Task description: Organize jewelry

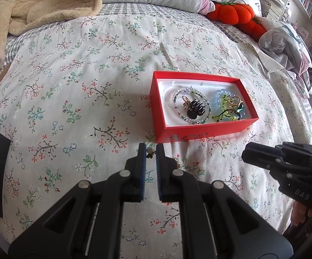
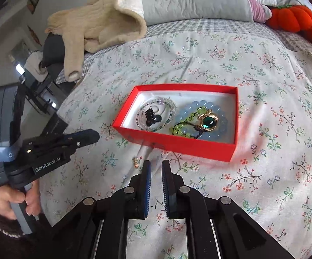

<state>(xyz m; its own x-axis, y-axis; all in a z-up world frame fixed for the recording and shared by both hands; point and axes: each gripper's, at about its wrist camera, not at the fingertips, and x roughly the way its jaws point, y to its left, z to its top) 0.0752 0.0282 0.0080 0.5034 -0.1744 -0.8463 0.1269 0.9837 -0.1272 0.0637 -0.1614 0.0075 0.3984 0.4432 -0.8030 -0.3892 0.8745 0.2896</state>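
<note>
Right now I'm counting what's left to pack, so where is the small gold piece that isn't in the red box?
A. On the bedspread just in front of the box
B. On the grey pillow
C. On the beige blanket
A: the small gold piece lies on the floral bedspread, just outside the near wall of the red box.

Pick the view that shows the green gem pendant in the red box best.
Right wrist: the gold-rimmed green gem pendant faces the camera, unobstructed, inside the red cardboard box. Left wrist shows it only edge-on, tangled among beads.
</note>
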